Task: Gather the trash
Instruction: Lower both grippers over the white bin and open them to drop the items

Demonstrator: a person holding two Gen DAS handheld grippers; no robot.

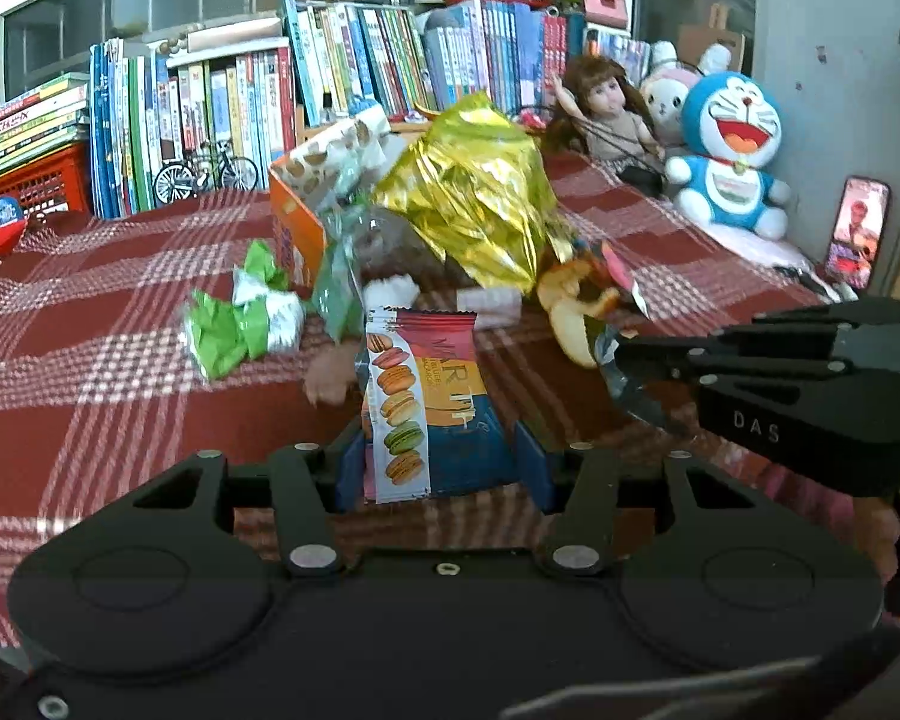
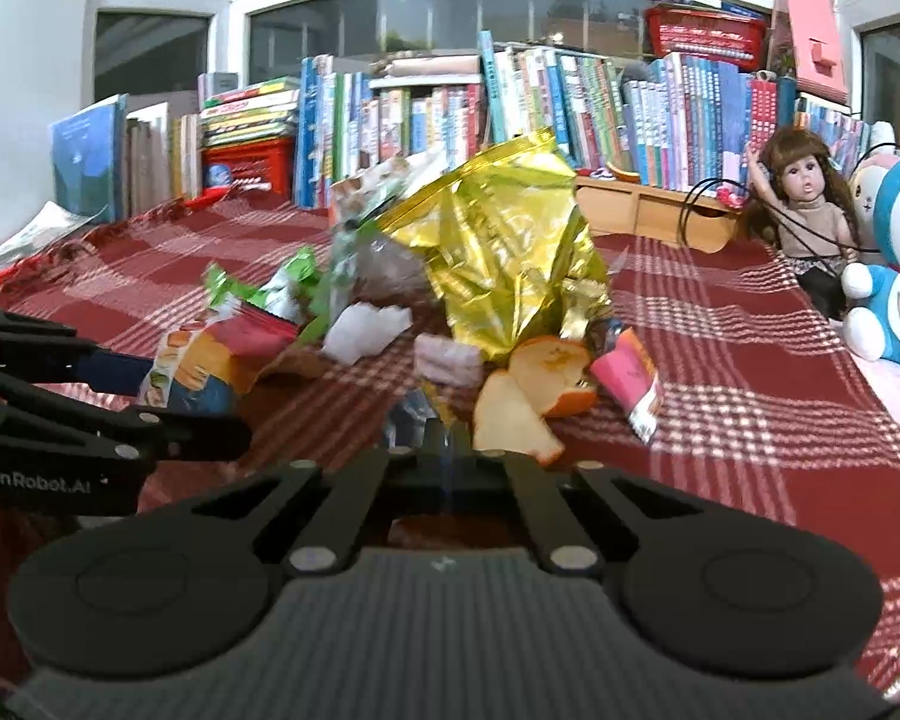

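Left claw point(image 1: 444, 468) clamped on macaron packet point(image 1: 420, 408), right claw point(image 2: 444, 450) closed on a crinkled wrapper point(image 2: 414, 414), gold foil bag point(image 2: 504, 258) behind.

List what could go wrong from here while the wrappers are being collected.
1. The right gripper pinches only an edge of a thin clear wrapper; it may slip or tear.
2. That wrapper lies beside the orange peel and gold foil bag, so lifting may drag them.
3. The macaron packet in the left gripper may sag.
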